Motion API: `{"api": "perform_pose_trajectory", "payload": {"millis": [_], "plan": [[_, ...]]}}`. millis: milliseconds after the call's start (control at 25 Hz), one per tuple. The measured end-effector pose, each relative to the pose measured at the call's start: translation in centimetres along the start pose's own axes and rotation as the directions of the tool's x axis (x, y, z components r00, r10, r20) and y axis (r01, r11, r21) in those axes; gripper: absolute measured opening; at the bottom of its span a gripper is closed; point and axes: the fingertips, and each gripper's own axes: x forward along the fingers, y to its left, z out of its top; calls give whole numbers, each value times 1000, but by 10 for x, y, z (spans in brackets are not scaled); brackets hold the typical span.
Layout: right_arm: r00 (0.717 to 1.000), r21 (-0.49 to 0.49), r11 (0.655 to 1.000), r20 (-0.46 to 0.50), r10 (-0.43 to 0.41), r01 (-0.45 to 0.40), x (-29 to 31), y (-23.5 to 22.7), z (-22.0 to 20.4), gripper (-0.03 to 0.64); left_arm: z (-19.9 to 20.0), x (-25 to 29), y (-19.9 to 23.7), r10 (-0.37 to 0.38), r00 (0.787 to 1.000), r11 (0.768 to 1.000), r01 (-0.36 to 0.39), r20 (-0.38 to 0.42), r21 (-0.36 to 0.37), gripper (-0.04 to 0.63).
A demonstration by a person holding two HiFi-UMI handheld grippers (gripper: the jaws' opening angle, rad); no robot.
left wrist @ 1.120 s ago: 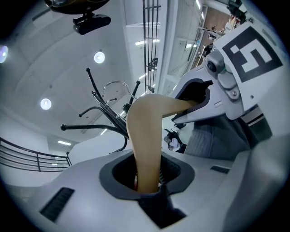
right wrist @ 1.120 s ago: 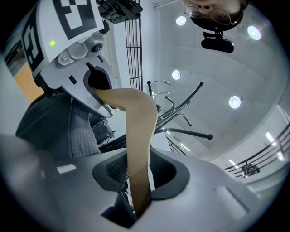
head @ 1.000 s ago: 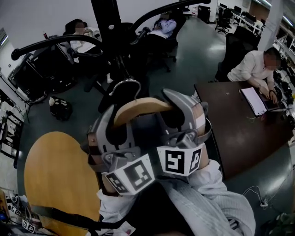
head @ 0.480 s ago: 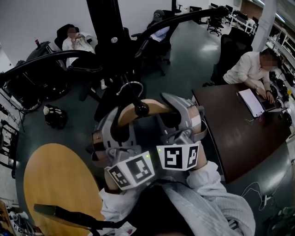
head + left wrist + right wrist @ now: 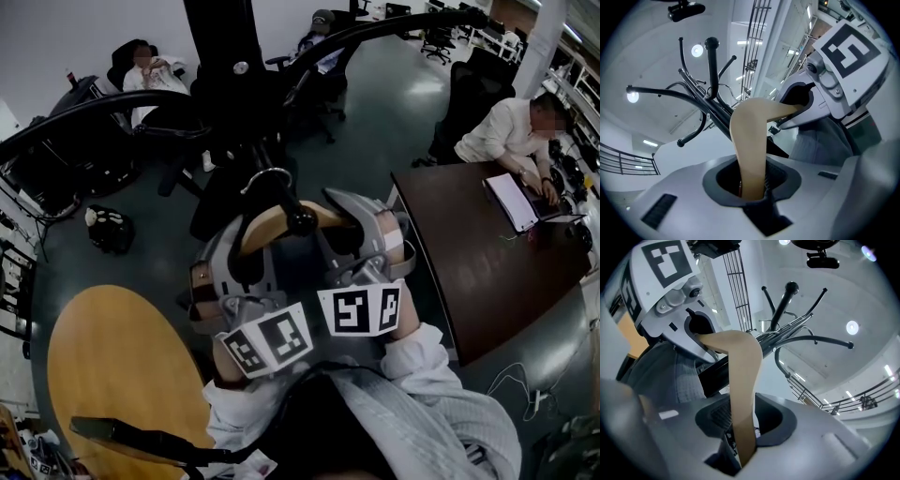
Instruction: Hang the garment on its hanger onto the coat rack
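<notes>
Right in front of us, our left gripper [image 5: 234, 255] and right gripper [image 5: 361, 234] are each clamped on an end of the wooden hanger [image 5: 277, 223], gray garment [image 5: 679, 380] hanging under it. Further out, its metal hook [image 5: 265, 178] is close by the arms of the black coat rack [image 5: 225, 56]; can't tell if touching.

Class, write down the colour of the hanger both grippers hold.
The hanger is pale tan wood, clearest in the left gripper view.
</notes>
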Motion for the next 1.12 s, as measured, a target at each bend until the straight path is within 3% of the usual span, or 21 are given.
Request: {"api": "perform_pose_trajectory", "payload": {"millis": [160,520,640,760,880,1040,1120], "plan": [[999,41,998,2,45,-45,2,-6,11,112,7,-4,14,46,998,998,-48,40,38,94],[993,19,995,74,91,-93,-36,-4,22,150,11,-32,13,-4,996,1000,4,94,8,135],[991,68,994,104,84,-91,-55,-5,26,153,4,-49,16,-8,996,1000,8,90,-6,135],[983,219,968,162,87,-122,-77,-5,28,153,7,-73,22,-6,991,996,18,131,-87,135],[983,345,930,170,68,-124,-90,-9,27,152,21,-88,27,-10,979,975,55,205,-215,135],[986,448,887,160,44,-113,-98,-11,27,152,42,-98,23,17,951,920,105,307,-377,135],[987,474,874,154,42,-111,-102,-10,28,150,45,-100,19,21,945,882,136,326,-451,133]]}}
